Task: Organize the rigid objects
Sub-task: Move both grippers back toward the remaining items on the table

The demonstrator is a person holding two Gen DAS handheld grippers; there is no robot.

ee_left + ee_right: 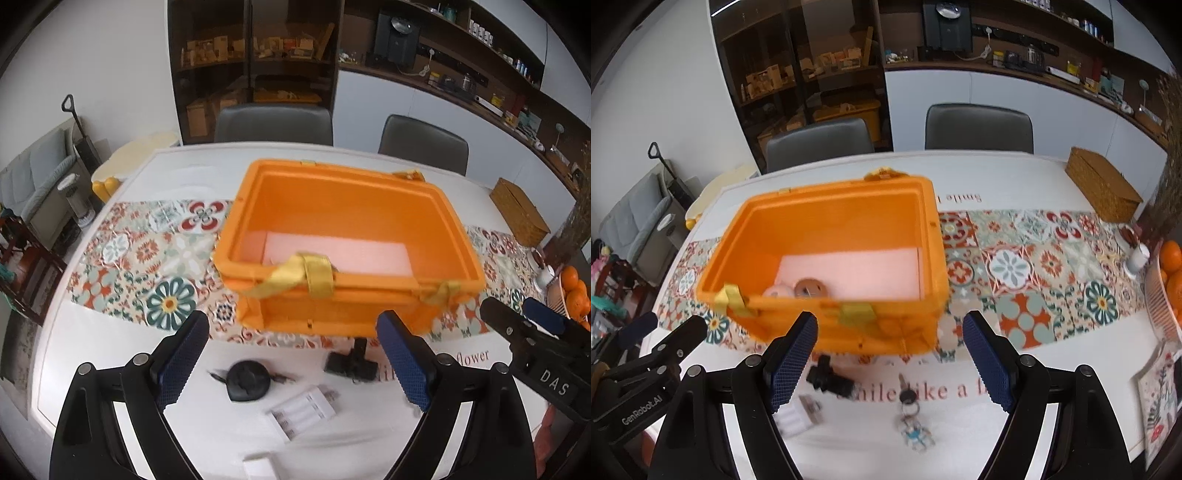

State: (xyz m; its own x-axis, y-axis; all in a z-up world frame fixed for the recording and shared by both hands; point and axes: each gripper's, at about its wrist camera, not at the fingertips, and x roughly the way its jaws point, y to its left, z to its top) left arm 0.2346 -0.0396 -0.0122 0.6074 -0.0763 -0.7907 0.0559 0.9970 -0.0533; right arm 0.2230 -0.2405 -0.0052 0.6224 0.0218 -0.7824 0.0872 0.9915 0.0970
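An open orange bin [347, 206] with yellow latches stands on the table; it also shows in the right wrist view [827, 221], holding two round discs [809, 287] on a pale liner. My left gripper [295, 363] is open and empty above a black round object [248, 380], a white battery charger [303, 410] and a black bracket [352, 362]. My right gripper [890, 360] is open and empty above a key with a keyring figure [912, 421], the black bracket [829, 378] and the charger [798, 415].
A patterned runner [1034, 266] crosses the white table. A wicker box [1102, 184], a bowl of oranges [1171, 273] and a small white cup [1137, 256] stand at the right. Two grey chairs [979, 125] stand behind the table. A small white box [260, 467] lies near the front edge.
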